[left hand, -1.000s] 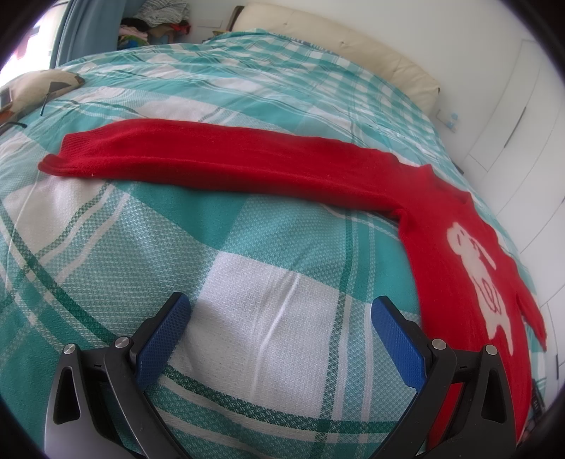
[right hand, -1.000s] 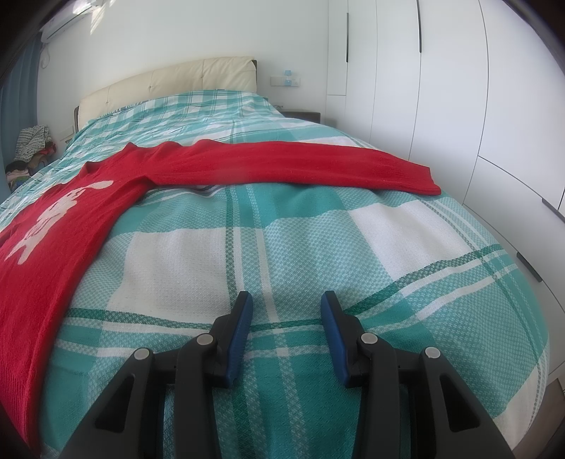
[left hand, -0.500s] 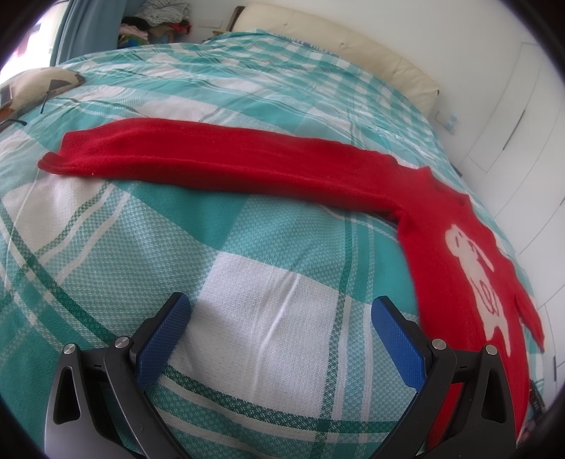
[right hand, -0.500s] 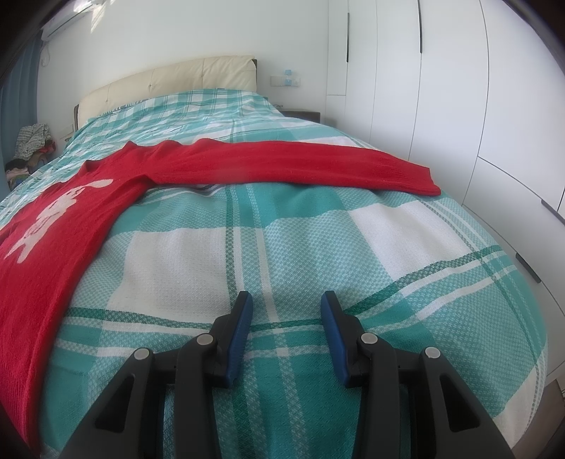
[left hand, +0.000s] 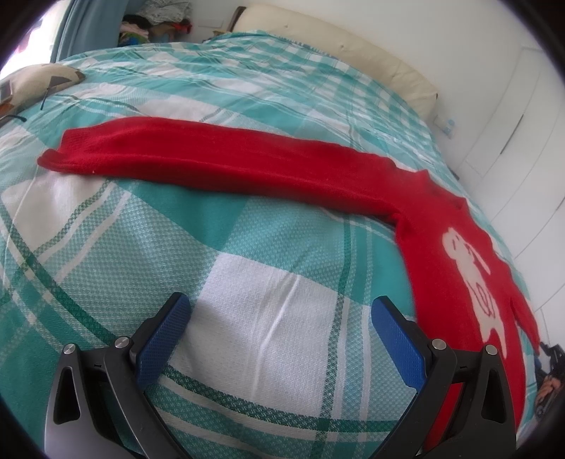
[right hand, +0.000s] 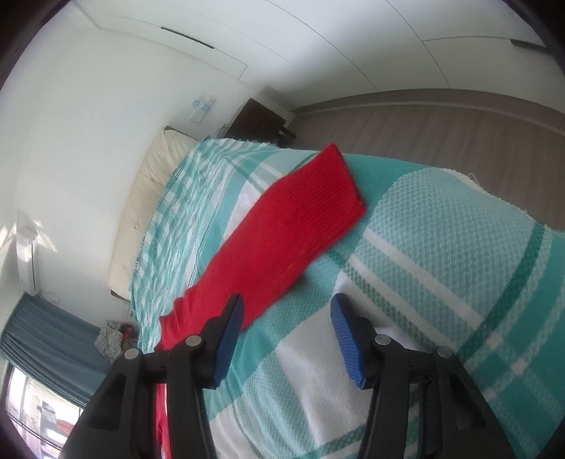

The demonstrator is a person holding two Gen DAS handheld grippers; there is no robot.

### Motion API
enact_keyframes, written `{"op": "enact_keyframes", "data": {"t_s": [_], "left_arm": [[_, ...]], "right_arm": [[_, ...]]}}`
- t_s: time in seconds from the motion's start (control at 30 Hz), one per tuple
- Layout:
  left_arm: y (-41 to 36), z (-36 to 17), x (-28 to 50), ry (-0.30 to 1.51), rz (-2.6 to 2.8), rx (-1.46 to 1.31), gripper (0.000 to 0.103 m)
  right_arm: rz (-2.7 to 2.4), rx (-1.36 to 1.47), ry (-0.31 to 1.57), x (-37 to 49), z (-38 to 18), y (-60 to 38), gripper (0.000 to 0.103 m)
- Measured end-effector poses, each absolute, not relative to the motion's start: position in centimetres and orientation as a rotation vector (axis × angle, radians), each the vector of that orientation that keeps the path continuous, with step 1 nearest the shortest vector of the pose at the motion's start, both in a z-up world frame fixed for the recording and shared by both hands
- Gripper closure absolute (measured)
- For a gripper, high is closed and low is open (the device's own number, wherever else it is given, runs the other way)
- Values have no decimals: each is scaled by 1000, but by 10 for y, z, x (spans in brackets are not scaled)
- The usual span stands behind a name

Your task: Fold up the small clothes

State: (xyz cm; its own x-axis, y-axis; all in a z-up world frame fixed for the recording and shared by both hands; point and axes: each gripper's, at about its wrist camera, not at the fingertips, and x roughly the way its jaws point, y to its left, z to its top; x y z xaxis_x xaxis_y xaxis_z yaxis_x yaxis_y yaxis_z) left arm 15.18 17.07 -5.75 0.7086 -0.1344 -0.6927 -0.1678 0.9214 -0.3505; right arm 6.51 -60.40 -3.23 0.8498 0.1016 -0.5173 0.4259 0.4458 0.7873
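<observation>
One red sweater (left hand: pixel 441 226) lies spread flat on a bed, and none of it appears folded: judged from how it lies, the task is at its very start. Its body, bearing a cream animal figure (left hand: pixel 473 279), runs down the right side of the left wrist view toward the near edge of the mattress. One long sleeve (left hand: pixel 212 166) stretches straight across the teal-and-white checked bedspread (left hand: pixel 268 317) to the left. The other sleeve (right hand: pixel 282 240) reaches toward the far edge of the bed in the right wrist view, its ribbed cuff lying close to the edge.

Both tongs are empty. The left gripper (left hand: pixel 280 333) hangs over bare bedspread with its blue pads set wide apart, near the body's edge and not touching it. The right gripper (right hand: pixel 286 335) is rolled sharply to one side, its pads standing at a moderate gap after having just been closing a little. Nothing lies between them, though one finger (right hand: pixel 226 339) overlaps the near edge of the sleeve in the view; whether it touches the cloth I cannot tell.

What is left, by this reading, is everything: both sleeves to be brought in over the body, then the body folded. Beyond the bed stand a cream headboard (left hand: pixel 339 46), white wardrobe doors (left hand: pixel 512 116) and a heap of clothes (left hand: pixel 159 17) in the corner.
</observation>
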Motion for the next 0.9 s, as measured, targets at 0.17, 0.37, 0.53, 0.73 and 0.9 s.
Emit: {"op": "enact_keyframes", "data": {"t_s": [0.17,0.37,0.53,0.73,0.9], "left_arm": [[169,-59,152,795,25,-402,1],[170,-59,153,793,22,-405,1],[170,-59,154,791,21,-408,1],[173,-59,153,780,14,-423,1],[173,-59,152,780,13,-424,1]], "right_arm": [[-259,1292,396,82,-57,-634,86],[-336,1291,405,107,-50,-645,96],[-331,1111,439,128,17,-628,99],[-6,802,439,200,152,-508,99],[229,571,549,258,184,-350,99]]}}
